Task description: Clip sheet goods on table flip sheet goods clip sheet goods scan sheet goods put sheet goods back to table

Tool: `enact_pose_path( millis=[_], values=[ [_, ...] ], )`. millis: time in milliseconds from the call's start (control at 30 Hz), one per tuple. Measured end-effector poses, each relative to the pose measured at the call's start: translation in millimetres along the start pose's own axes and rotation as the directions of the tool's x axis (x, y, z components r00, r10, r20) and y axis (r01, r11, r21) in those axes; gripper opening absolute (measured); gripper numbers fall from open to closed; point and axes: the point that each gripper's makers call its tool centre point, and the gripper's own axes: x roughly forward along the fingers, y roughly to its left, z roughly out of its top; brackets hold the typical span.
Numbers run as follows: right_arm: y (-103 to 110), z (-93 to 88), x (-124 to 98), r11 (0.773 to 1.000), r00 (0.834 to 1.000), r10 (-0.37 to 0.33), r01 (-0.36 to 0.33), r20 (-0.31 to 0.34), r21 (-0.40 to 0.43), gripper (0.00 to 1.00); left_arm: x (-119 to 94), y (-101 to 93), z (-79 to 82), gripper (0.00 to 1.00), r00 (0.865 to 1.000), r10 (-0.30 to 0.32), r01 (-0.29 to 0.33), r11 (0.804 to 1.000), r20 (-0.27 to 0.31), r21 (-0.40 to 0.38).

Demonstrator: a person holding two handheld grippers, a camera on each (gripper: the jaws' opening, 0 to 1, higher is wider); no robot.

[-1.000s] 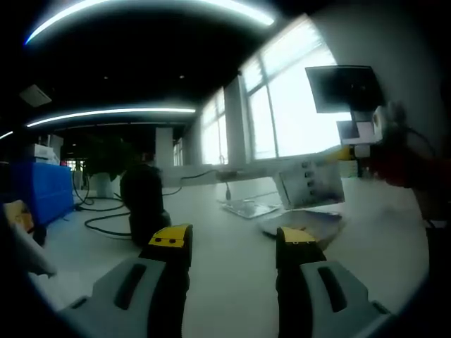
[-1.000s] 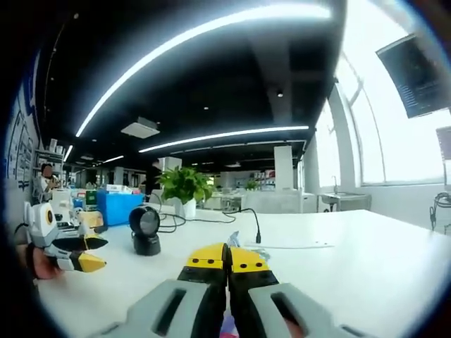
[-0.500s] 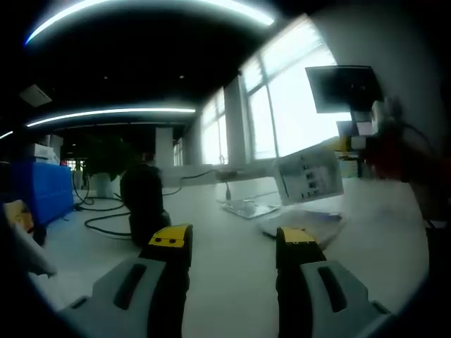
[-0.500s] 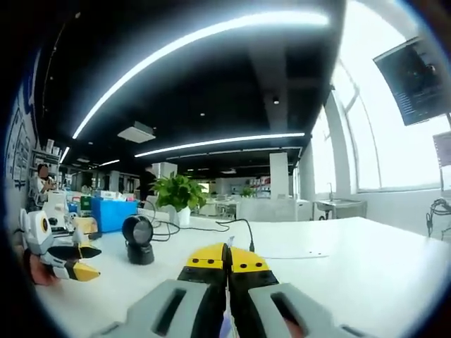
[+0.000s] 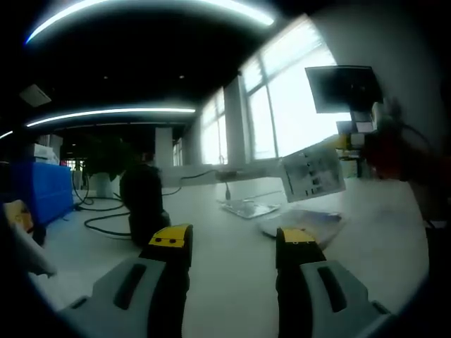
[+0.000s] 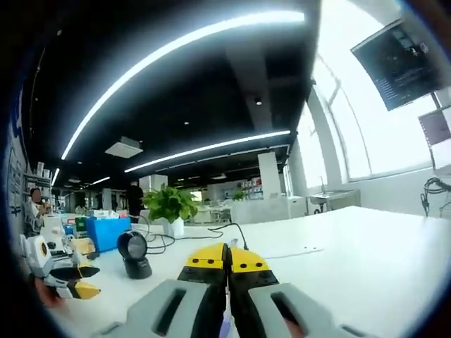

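Sheet goods (image 5: pixel 313 173), flat and printed, hang pinched in right gripper (image 6: pixel 227 258).

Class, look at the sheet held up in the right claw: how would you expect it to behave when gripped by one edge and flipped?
The sheet probably is fairly stiff: held by one edge in the right claw, it stands out flat and tilted without drooping. It looks thin, so likely light. Its surface seems glossy, so it may slip unless the jaws stay shut.
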Motion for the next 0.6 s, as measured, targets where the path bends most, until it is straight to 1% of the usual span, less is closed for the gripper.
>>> enact_pose_path(
  millis=[100,167,267,333,433,600],
  values=[
    [-8.2,-6.7,-4.3,0.998,1.0,-0.018,0.018,-0.01,0.056,0.0,0.1,-0.1,-0.2,0.4,1.0,0.0,0.0,1.0,-0.001,0.001],
    [-15.9,-12.5,-8.2,0.995,0.999,-0.042,0.044,-0.016,0.089,0.0,0.1,-0.2,-0.2,0.4,1.0,0.0,0.0,1.0,-0.001,0.002],
    [-33.6,-16.5,-15.7,0.988,0.995,-0.099,0.098,0.001,0.116,0.0,0.1,-0.2,-0.3,0.4,1.0,0.0,0.0,1.0,-0.001,0.002],
    [-46.2,-16.3,-21.2,0.98,0.989,-0.149,0.145,0.018,0.139,0.0,0.3,-0.5,-0.4,0.4,1.0,-0.001,0.001,1.0,-0.003,0.004],
    [-55.8,-18.4,-29.2,0.969,0.982,-0.188,0.181,0.029,0.166,0.0,0.4,-0.6,-0.5,0.4,1.0,-0.001,0.001,1.0,-0.003,0.006],
    [-69.8,-27.8,-44.3,0.953,0.965,-0.26,0.25,0.038,0.168,0.0,0.6,-0.6,-0.6,0.4,1.0,-0.002,0.002,1.0,-0.004,0.007]
  ],
)
